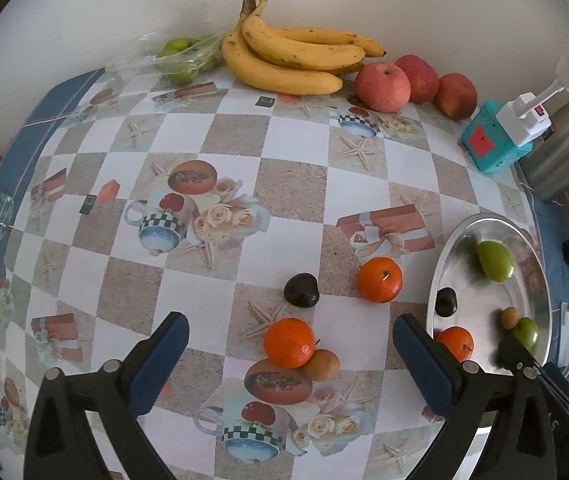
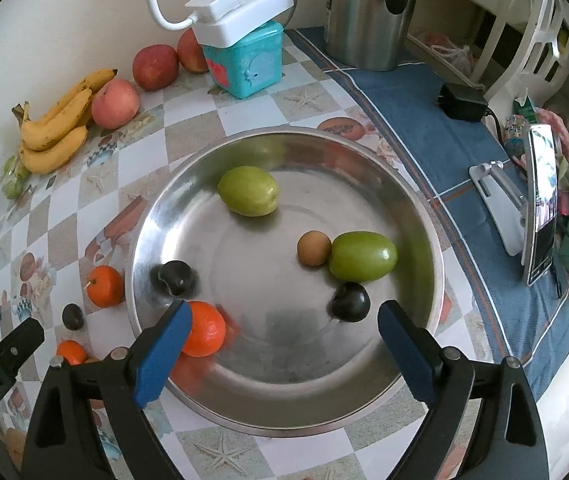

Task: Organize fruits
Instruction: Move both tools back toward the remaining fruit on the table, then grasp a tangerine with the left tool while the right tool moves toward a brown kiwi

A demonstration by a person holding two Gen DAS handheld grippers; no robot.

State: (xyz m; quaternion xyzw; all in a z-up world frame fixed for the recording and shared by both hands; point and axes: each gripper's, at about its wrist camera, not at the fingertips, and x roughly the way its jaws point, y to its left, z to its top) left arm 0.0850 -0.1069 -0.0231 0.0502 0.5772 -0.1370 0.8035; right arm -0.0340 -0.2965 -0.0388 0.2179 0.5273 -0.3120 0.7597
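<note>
The left tongs stand wide apart and grasp nothing; they hang above the checkered, picture-printed surface. Between their blue pads, lying free on the surface, are an orange mandarin and a small brown round fruit that touches it. A little farther from the tongs lie a dark plum-like fruit and a second orange mandarin, just beside each other but apart.

The right tongs are also released, with nothing between the pads, and they hover over the round shiny metal plate. In the plate lie two green oval fruits, one small brown fruit touching the nearer green one, two dark plums and one orange mandarin near the left pad. The dark plum near the right pad lies free on the plate bottom.

At the far edge of the surface, against the wall, lies a bunch of yellow bananas, with three red apples in a row to their right and a clear plastic bag of green fruits to their left. A turquoise box stands near the apples, and a white power strip rests on it. A steel kettle stands on the blue border of the cloth.
</note>
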